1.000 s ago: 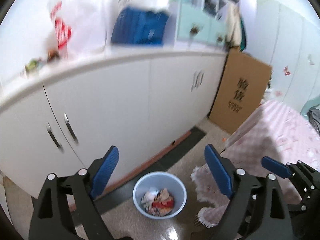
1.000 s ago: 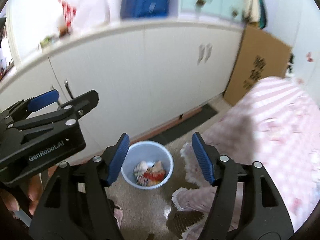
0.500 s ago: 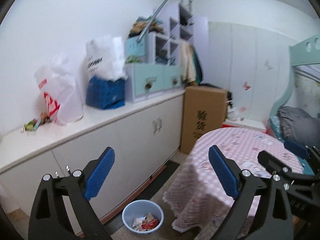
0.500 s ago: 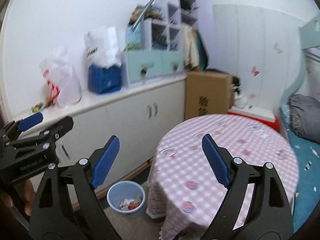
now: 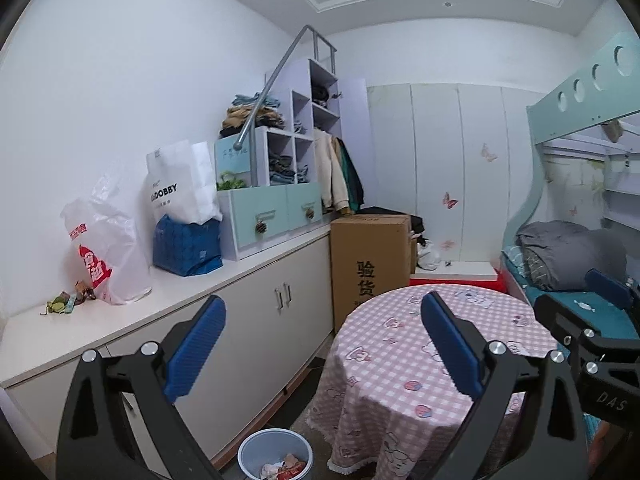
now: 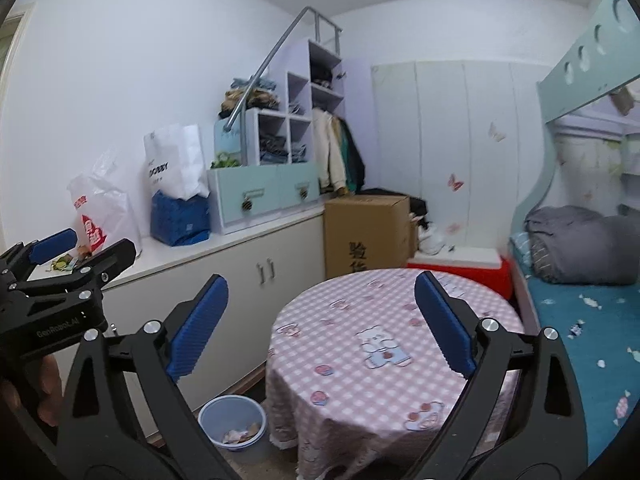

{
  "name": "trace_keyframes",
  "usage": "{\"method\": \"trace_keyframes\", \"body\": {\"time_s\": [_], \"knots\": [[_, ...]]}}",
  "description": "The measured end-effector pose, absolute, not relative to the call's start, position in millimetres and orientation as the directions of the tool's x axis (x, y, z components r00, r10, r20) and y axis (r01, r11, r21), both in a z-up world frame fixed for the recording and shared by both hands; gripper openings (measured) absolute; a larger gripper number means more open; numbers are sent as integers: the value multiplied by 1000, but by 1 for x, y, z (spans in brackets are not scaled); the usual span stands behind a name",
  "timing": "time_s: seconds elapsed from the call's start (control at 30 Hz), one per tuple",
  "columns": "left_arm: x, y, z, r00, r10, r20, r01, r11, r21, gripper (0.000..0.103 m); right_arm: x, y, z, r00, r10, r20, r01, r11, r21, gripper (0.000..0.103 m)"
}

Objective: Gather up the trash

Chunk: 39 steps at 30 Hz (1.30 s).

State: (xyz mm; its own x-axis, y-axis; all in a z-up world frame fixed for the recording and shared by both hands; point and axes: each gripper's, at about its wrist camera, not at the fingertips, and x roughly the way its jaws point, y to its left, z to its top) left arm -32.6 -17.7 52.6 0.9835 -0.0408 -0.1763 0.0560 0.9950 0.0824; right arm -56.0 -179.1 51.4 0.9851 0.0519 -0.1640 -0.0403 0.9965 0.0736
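A pale blue bin (image 5: pixel 249 446) (image 6: pixel 210 412) stands on the floor between the white cabinets and the round table, with crumpled wrappers (image 5: pixel 286 470) (image 6: pixel 240 436) inside it. More small wrappers (image 5: pixel 64 302) (image 6: pixel 64 262) lie on the countertop at the far left. My left gripper (image 5: pixel 322 308) is held high and level, open, nothing between its blue pads. My right gripper (image 6: pixel 320 284) is beside it, its jaws opening with nothing between them. Each gripper shows at the edge of the other's view: left gripper (image 6: pixel 86 246), right gripper (image 5: pixel 600 300).
A round table with a pink checked cloth (image 5: pixel 420 360) (image 6: pixel 360 320) sits ahead. The white counter (image 5: pixel 240 276) carries a plastic bag (image 5: pixel 108 256), a blue pack and a drawer unit. A cardboard box (image 5: pixel 368 256) stands behind, a bunk bed (image 6: pixel 580 280) on the right.
Both grippers rose and tilted up from looking down at the bin to looking level across the room. The bin slid to the bottom of both views. The right jaws spread wider.
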Motion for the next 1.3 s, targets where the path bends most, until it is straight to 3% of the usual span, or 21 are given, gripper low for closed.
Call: {"method": "trace_keyframes", "body": {"time_s": [1.3], "knots": [[-52,-46,54,976,-85,-198,107,989,103,96,-87,-195,52,988,-2,-157,17,996,90,95]]}}
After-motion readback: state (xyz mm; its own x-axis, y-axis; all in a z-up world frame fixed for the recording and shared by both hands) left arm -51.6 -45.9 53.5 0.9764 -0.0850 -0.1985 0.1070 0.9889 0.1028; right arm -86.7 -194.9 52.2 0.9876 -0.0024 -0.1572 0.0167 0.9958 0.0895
